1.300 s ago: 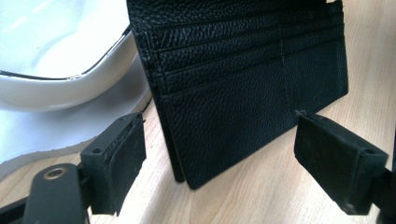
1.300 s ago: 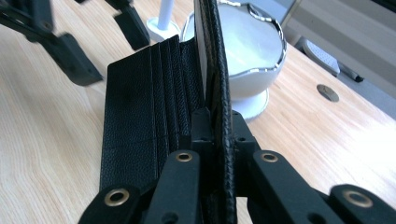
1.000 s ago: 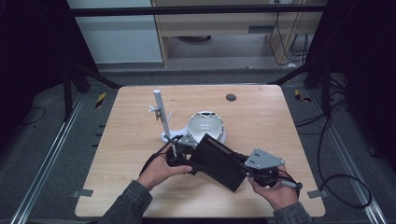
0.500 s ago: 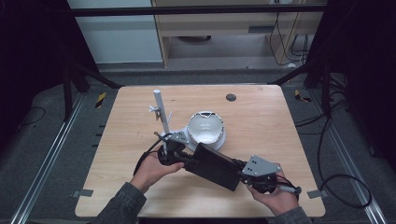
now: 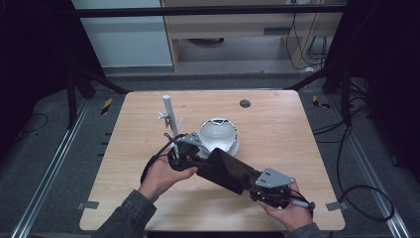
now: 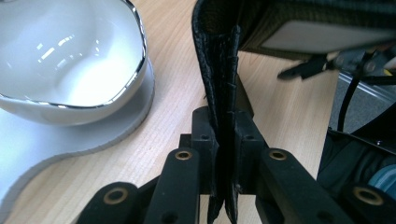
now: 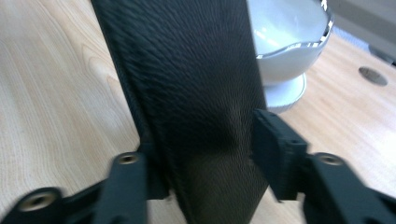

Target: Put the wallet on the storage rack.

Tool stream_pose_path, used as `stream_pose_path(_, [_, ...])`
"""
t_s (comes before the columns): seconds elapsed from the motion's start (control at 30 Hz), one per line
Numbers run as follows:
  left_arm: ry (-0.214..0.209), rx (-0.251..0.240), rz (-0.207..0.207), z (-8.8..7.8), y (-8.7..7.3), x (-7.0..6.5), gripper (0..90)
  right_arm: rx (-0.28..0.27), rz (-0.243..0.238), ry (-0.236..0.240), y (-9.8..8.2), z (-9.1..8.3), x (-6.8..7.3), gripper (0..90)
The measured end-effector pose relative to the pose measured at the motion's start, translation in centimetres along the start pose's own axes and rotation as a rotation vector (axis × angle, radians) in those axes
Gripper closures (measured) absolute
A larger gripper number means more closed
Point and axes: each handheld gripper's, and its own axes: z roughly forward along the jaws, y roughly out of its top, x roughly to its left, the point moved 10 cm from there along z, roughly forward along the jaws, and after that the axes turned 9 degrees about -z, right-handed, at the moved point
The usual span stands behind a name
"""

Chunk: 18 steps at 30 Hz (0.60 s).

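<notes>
Spreading under everything is the wooden table (image 5: pixel 277 129), the largest thing in the high view, with a small dark round inset (image 5: pixel 244 103) in its far part, beyond the bowl.

Next in size comes the black pouch (image 5: pixel 229 169), a flat textured case held off the table between the two grippers. It slants from just in front of the bowl down toward the person's right. In the right gripper view its woven face (image 7: pixel 196 93) stands broad and upright in front of the bowl.

The white bowl (image 5: pixel 218 135), with a thin silvery rim, sits on a pale mat (image 6: pixel 56 140) near the table's middle; the pouch's upper end lies just beside it.

To the left of the bowl stands a slim white post (image 5: pixel 168 115), upright.

The left gripper (image 5: pixel 190 148), held in the person's left hand (image 5: pixel 163 176), is just in front of the bowl. In the left gripper view its jaws are clamped tight on the pouch's stitched edge (image 6: pixel 224 93), pads pressing both sides.

The right gripper (image 5: pixel 257 184), in the right hand (image 5: pixel 289 210), is farthest from the bowl, at the pouch's lower end. Its jaws have just been opening; the pouch sits between them, with the right-hand pad standing slightly clear of the fabric, so it straddles rather than pinches.
</notes>
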Motion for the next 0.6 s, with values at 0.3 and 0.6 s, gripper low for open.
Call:
stream_pose_path(0.3, [0.060, 0.009, 0.024, -2.1, 1.5, 0.5, 82.1, 0.052, 0.097, 0.034, -3.3, 1.2, 0.3, 12.3])
stream_pose_path(0.6, [0.089, -0.006, 0.038, -4.5, 2.9, -0.1, 82.0, 0.135, 0.247, -0.047, -7.0, 1.6, -2.2, 9.9])
